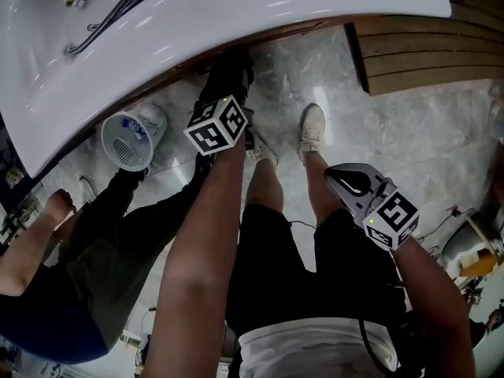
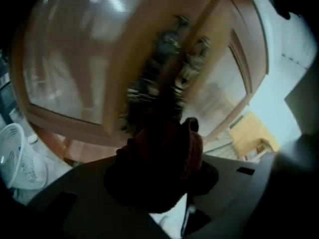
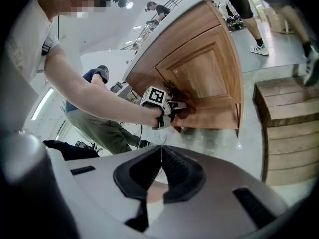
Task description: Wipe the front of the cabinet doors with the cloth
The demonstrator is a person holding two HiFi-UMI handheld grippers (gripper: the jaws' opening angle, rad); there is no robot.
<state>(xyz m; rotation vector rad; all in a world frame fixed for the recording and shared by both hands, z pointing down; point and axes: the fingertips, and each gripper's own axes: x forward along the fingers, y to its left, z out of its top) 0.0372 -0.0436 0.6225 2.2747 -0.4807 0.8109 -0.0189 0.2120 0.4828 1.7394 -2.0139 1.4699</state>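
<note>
My left gripper (image 2: 162, 183) is shut on a dark red cloth (image 2: 167, 156) bunched between its jaws. The cloth is pressed against the wooden cabinet doors (image 2: 75, 73), near the blurred metal handles (image 2: 179, 44) where two doors meet. From the right gripper view, the left gripper (image 3: 172, 106) holds the cloth (image 3: 188, 108) low on the panelled door (image 3: 204, 73). In the head view the left gripper (image 1: 231, 69) reaches under the white countertop (image 1: 236, 14), where its jaws are dark. My right gripper (image 1: 342, 178) hangs back by my right leg, shut and empty (image 3: 160, 151).
A white perforated basket (image 1: 130, 140) stands on the marble floor left of the cabinet. A person in dark clothes (image 1: 79, 274) sits close at the left. Wooden slatted steps (image 1: 417, 53) lie to the right of the cabinet. Cables (image 1: 118, 2) rest on the countertop.
</note>
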